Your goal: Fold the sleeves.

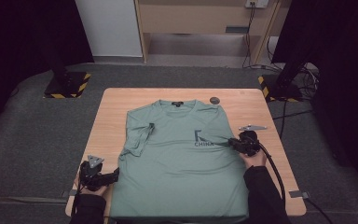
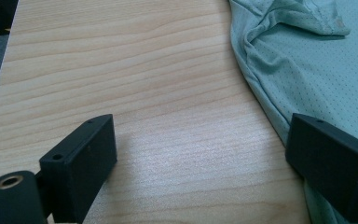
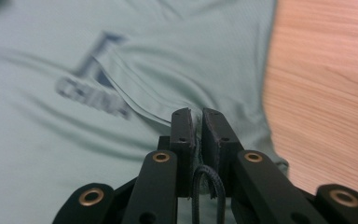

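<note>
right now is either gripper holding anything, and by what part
The right gripper is shut on the green t-shirt, pinching its folded-in right sleeve edge beside the chest print. The left gripper is open over the table, holding nothing.

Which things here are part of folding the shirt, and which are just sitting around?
Part of the job:
green T-shirt
right gripper, shut on the folded-in sleeve
left gripper, open at the shirt's side edge

Just lying about:
small dark round disc on the wooden table near the collar
black stand with yellow-striped base on the floor
</note>
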`<control>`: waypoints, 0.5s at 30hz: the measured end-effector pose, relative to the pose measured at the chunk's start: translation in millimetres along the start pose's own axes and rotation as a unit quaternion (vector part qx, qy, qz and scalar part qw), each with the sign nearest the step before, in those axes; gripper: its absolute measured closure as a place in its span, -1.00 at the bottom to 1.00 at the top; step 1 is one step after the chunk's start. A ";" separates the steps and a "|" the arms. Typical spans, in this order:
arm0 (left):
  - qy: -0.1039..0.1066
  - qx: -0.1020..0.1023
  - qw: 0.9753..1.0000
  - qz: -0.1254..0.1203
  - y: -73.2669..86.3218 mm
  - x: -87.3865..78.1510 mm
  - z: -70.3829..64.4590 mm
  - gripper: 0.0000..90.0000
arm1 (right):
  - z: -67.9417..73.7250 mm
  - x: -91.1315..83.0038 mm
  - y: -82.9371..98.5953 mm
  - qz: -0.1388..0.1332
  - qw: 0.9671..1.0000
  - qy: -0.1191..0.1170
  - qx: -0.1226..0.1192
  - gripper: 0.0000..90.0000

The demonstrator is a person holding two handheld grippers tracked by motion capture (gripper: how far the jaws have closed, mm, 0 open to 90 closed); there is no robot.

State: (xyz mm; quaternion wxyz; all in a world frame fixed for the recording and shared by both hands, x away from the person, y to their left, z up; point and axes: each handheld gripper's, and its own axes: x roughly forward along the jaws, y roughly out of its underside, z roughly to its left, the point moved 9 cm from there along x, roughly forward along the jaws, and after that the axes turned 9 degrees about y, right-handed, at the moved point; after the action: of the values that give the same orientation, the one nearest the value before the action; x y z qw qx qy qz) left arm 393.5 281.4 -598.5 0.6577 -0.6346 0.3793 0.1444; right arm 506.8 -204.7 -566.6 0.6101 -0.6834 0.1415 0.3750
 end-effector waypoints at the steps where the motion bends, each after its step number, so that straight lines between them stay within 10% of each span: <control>1: 0.000 0.000 1.000 0.000 0.0 0.0 0.0 -0.83 | 2.0 -2.7 -3.1 -0.005 1.000 -0.015 0.014 0.87; 8: 0.000 0.000 1.000 0.000 0.0 0.0 0.0 -0.84 | 24.8 -5.4 5.0 0.030 0.996 -0.079 0.012 0.85; 15: 0.000 0.000 1.000 0.000 0.0 0.0 0.0 -0.83 | 19.5 -15.1 -2.9 0.014 0.996 -0.081 0.018 0.12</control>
State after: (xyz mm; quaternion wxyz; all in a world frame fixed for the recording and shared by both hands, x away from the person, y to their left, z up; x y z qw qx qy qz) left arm 393.5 281.4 -598.5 0.6577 -0.6346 0.3793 0.1444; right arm 491.8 -189.7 -553.6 0.6264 -0.6380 0.1077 0.4347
